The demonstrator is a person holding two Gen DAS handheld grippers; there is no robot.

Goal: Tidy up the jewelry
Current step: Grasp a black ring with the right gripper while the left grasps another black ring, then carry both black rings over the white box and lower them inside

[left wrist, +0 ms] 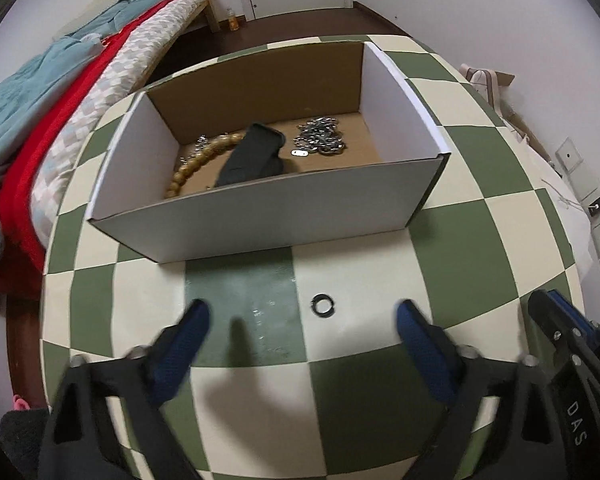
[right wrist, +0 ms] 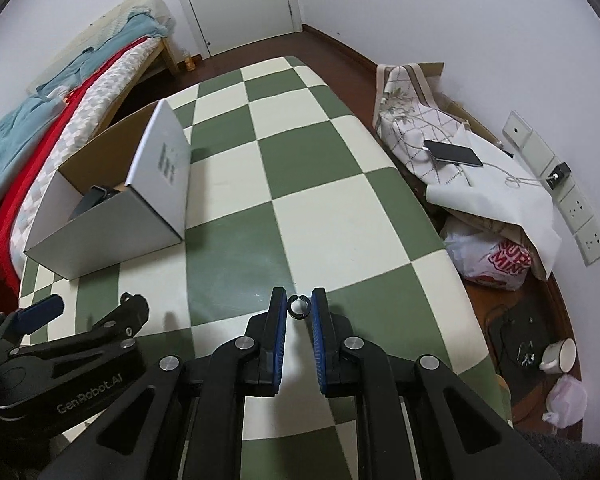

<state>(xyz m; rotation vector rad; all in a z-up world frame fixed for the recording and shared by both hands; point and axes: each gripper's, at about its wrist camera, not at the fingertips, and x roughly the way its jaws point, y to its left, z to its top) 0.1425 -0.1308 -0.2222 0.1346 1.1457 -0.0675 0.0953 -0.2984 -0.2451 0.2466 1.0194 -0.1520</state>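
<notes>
A small black ring lies on the green-and-cream checkered table, in front of an open white cardboard box. The box holds a silver chain, a wooden bead bracelet and a black strap. My left gripper is open and empty, its fingers wide apart on either side of the ring, above the table. In the right wrist view my right gripper has its jaws narrowed around the ring, which sits between the fingertips on the table. The box stands to its left.
A bed with blue and red covers runs along the left of the table. To the right lie a patterned cloth with a phone, plastic bags, a cup on the floor and wall sockets.
</notes>
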